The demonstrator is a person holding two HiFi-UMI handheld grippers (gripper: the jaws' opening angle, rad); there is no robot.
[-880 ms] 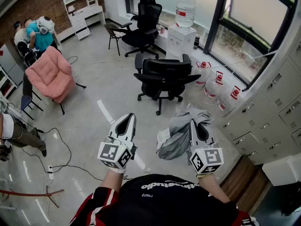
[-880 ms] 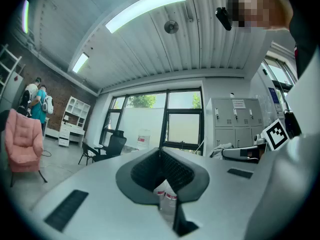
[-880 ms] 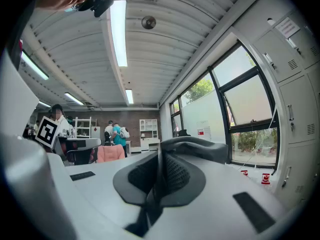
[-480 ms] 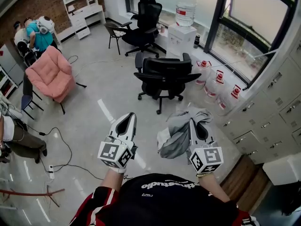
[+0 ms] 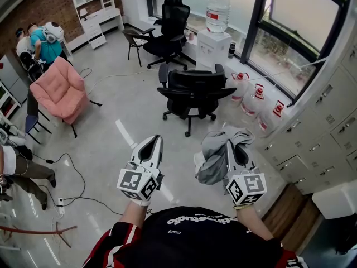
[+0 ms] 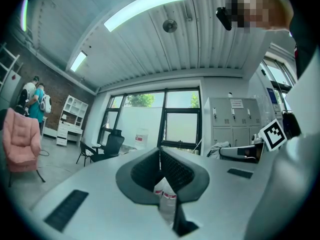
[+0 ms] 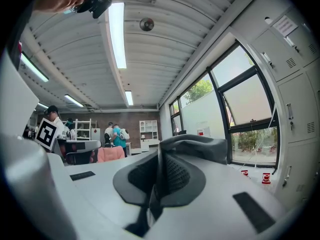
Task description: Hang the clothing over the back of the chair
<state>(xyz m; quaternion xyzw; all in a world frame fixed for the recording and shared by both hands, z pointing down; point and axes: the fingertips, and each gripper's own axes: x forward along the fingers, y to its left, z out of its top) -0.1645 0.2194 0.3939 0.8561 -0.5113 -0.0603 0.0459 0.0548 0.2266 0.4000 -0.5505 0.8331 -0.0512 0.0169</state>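
Clothing (image 5: 216, 156): grey, soft, crumpled fabric, bunched in a loose lump. It's held in the air over the floor (image 5: 111, 127), just in front of the person & well short of the chair (image 5: 192, 91). The right gripper (image 5: 228, 144) is clamped on it. In the right gripper view a fold of the cloth is pinched btw the ribbed dark pads, w/ the rest heaped over the jaw tips. The left gripper (image 5: 153, 143) has its jaws pressed together w/ nothing btw them. It's held level w/ the right one & clear of the cloth.

Containers: three water jugs (image 5: 256, 98), clear plastic w/ red labels, stand on the floor at its window edge, near the chair. Their fill level isn't readable. A larger clear bottle (image 5: 216, 13) sits on top of a white boxy dispenser (image 5: 215, 44) at the same edge. Grey metal lockers (image 5: 329, 116) line the floor's right edge, doors closed.

The chair is a black office type w/ padded back, armrests & a star base on castors. The floor is glossy grey. A pink padded armchair (image 5: 58, 91) stands toward the floor's left edge.
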